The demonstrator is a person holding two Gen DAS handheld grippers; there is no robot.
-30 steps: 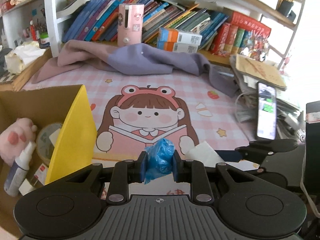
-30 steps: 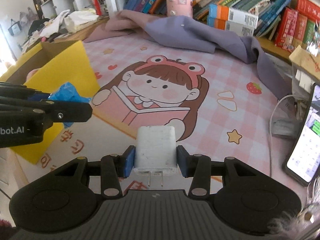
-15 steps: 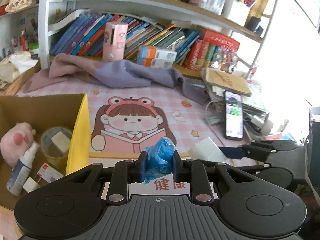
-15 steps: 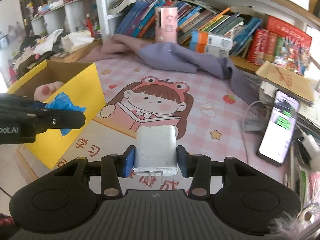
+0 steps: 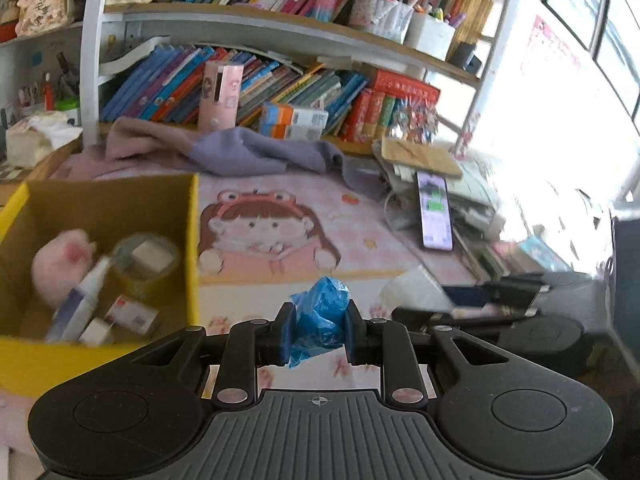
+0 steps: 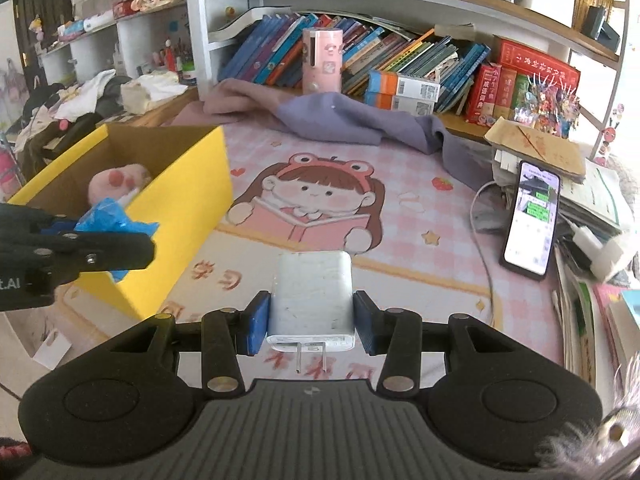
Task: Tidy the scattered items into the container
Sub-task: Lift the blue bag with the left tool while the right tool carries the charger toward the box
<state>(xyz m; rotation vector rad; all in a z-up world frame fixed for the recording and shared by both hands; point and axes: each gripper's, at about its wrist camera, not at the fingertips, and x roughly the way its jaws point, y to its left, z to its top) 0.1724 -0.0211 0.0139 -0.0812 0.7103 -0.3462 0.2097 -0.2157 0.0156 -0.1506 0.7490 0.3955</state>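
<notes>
Nearly there tbh: several bits are already boxed in the yellow cardboard container (image 5: 192, 240), while a crumpled blue plastic bag (image 5: 320, 320) is pinched tight in the left tongs (image 5: 318, 330) and a white plug-in charger block (image 6: 312, 300) is clamped in the right tongs (image 6: 310, 320), neither dropped in yet.

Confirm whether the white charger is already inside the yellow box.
No, the white charger is clamped in the right tongs, above the mat and outside the yellow box.

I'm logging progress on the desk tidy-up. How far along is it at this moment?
Done: the yellow box already holds a pink plush toy, a spray bottle, a tape roll and small packets. In hand: the left claw grips a blue bag; the right claw grips a white charger. Left: both must go into the box.
</notes>
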